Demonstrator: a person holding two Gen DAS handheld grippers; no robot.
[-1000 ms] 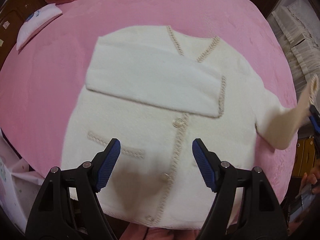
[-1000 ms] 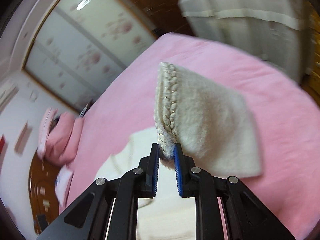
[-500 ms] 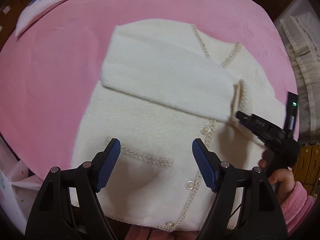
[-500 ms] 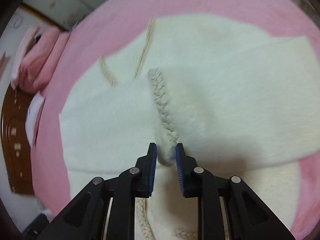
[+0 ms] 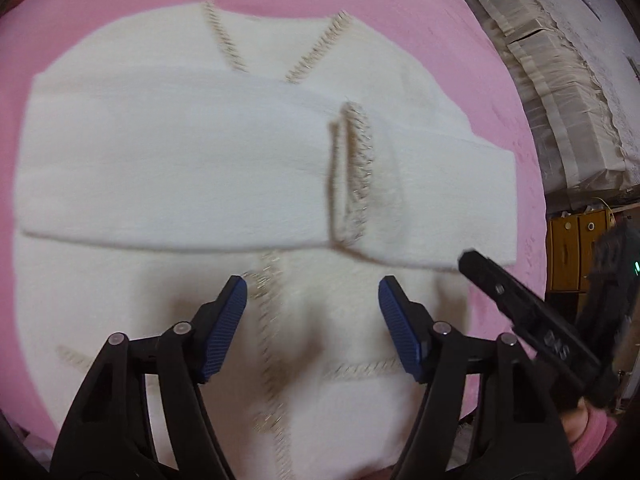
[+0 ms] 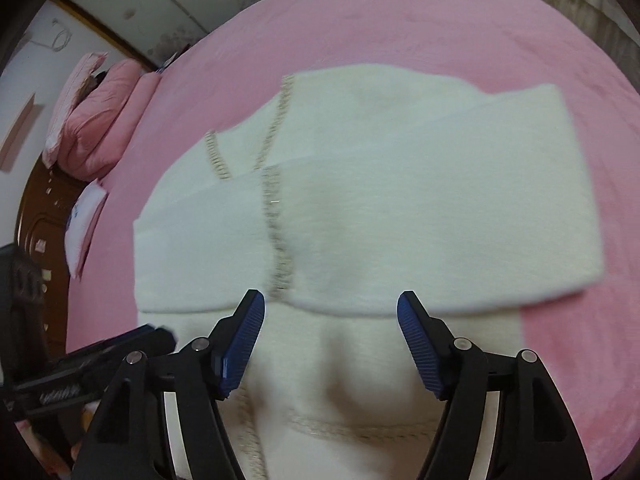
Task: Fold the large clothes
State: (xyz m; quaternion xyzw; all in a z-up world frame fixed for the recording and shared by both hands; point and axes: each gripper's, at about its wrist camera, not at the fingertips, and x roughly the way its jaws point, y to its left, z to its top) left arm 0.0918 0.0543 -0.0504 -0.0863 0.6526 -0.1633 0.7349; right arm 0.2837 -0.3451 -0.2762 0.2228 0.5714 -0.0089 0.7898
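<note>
A cream cardigan (image 5: 168, 288) with beige braided trim lies flat on the pink bed; it also shows in the right wrist view (image 6: 360, 368). Both sleeves are folded across the chest: the left sleeve (image 5: 160, 184) and the right sleeve (image 5: 432, 200), whose braided cuffs (image 5: 352, 168) meet near the middle. In the right wrist view the right sleeve (image 6: 440, 208) lies across the body. My left gripper (image 5: 312, 320) is open and empty above the lower front. My right gripper (image 6: 330, 340) is open and empty just below the folded sleeves; it also shows at the right in the left wrist view (image 5: 532, 320).
The pink bedspread (image 5: 400, 20) surrounds the cardigan. Pink pillows (image 6: 100, 116) and a small white pillow (image 6: 84, 220) lie at the headboard. Covered stacked boxes (image 5: 560, 80) and a yellow drawer unit (image 5: 572, 252) stand beside the bed.
My right gripper carried the right sleeve over the chest, laid it down and opened. My left gripper moved right along the cardigan and stayed open.
</note>
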